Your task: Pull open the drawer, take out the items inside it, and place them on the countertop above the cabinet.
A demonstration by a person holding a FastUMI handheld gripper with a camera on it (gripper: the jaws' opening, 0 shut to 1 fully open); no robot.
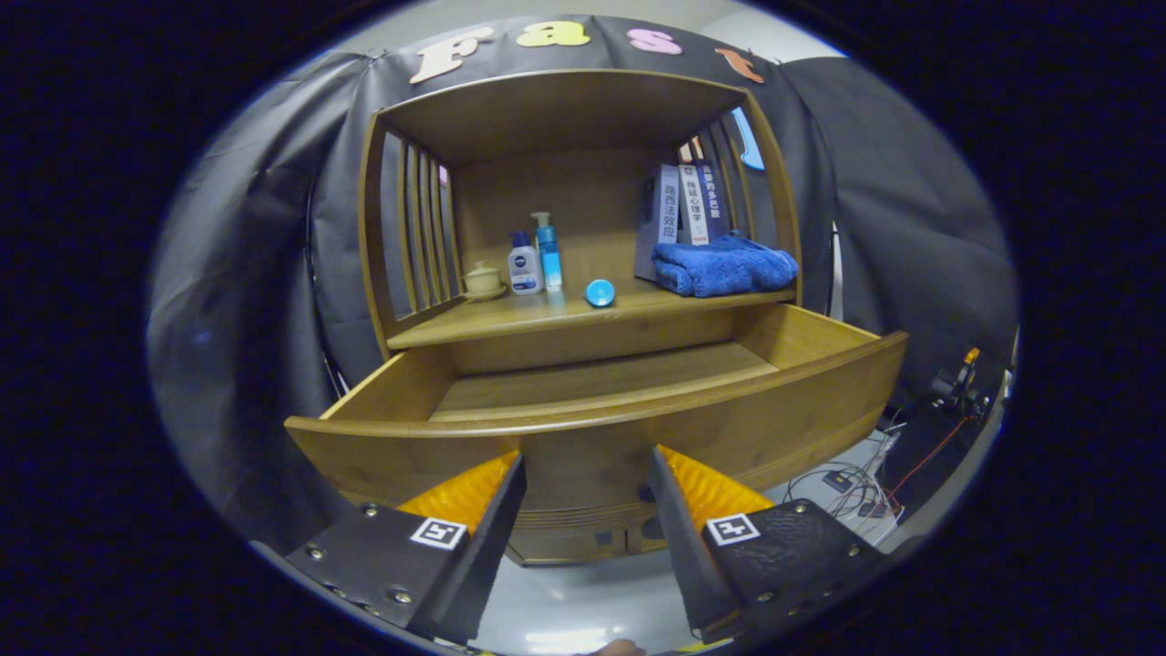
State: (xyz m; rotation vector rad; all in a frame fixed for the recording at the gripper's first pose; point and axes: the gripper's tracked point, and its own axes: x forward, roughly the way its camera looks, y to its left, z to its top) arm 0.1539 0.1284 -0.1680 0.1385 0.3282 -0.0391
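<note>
The wooden drawer (592, 428) of the cabinet stands pulled out wide, and the part of its floor that I can see is bare. My gripper (586, 466) is open just in front of the drawer's front panel, with nothing between its fingers. On the countertop (510, 321) above the drawer lie a folded blue towel (724, 266) at the right and a small round blue item (599, 292) near the middle. The near part of the drawer's inside is hidden behind its front panel.
At the countertop's left stand a small lidded cup (482, 280), a white bottle (524, 265) and a blue pump bottle (548, 252). Books (681, 208) lean behind the towel. Slatted side walls and a wooden top enclose the shelf. Cables (852, 478) lie on the floor at the right.
</note>
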